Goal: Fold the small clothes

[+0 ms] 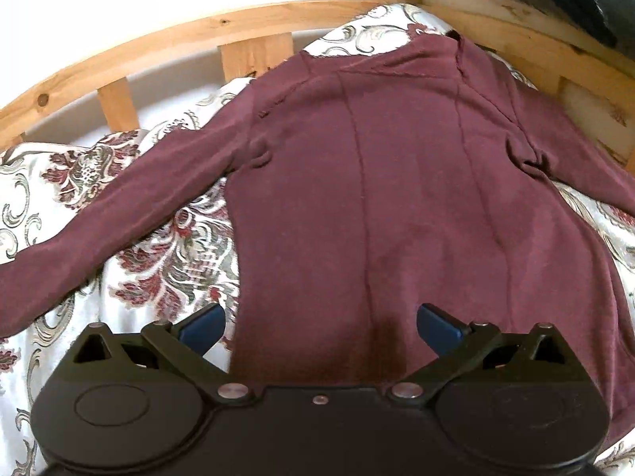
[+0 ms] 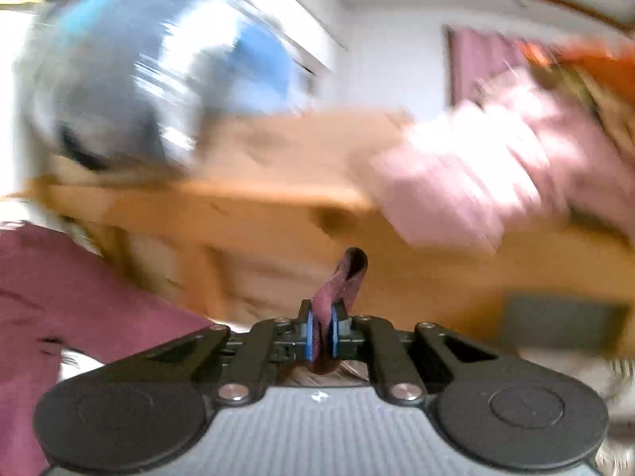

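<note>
Your maroon long-sleeved knit top (image 1: 397, 166) lies spread flat on the white bedspread with the red and grey floral pattern (image 1: 166, 254), its neck toward the pale wooden slatted bed frame (image 1: 166, 39) and its hem toward you, one sleeve stretched out to the left across the bedspread. Your left tongs (image 1: 319, 323) hover over the hem end of the top with the jaws spread wide; one blue pad sits above the bedspread just beside the top's left edge, the other above the cloth itself, and nothing is pinched between them. Your right tongs (image 2: 322, 327) are clamped tight on a narrow fold of the same maroon fabric, which sticks up between the blue pads (image 2: 308, 331) and curls over above them. In the right wrist view more of the top fills the lower left, and the wooden frame and everything behind it are badly smeared, so the background there cannot be made out.
</note>
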The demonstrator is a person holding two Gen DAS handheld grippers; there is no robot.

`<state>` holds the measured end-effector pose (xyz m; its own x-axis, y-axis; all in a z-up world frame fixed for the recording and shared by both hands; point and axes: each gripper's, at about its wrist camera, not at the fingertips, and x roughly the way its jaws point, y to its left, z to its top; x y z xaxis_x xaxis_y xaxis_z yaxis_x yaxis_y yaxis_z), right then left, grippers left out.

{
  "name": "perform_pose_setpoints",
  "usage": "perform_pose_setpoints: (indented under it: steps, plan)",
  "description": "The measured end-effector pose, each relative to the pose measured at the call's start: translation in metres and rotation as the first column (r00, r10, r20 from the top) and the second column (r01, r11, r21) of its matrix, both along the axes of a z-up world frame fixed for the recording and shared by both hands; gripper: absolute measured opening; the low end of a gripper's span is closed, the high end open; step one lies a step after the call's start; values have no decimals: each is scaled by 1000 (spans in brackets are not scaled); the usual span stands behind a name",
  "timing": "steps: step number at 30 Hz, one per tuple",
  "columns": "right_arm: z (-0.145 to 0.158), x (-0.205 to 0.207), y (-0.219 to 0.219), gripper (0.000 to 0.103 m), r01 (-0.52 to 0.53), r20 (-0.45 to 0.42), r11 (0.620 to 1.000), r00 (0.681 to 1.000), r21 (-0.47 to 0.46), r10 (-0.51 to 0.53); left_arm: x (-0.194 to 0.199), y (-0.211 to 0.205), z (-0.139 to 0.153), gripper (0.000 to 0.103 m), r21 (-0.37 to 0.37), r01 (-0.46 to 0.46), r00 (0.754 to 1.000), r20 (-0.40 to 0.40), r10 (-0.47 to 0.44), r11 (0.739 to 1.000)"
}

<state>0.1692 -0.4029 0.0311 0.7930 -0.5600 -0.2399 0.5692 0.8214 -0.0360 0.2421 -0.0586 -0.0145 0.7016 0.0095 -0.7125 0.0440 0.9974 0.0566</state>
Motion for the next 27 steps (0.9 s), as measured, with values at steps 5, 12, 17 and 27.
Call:
perform_pose_setpoints:
  steps: [5,12,17,27]
  plan:
    - [30,23,71,10,-301,47,945,950,-132,309,5,15,6,102,-5,-41,999,15,41,999]
    - [32,48,162,10,-677,7,732,734,-77,679,12,48,13,102,-29,-163,986,9,164,986]
    - [6,44,212,10,-800,-79,598,600,-43,796,11,69,11,102,-8,-216,976,5,216,976]
    - [-32,42,227,39,-866,-169,475,450,155,877,12,85,15,102,-85,-267,964,-18,266,960]
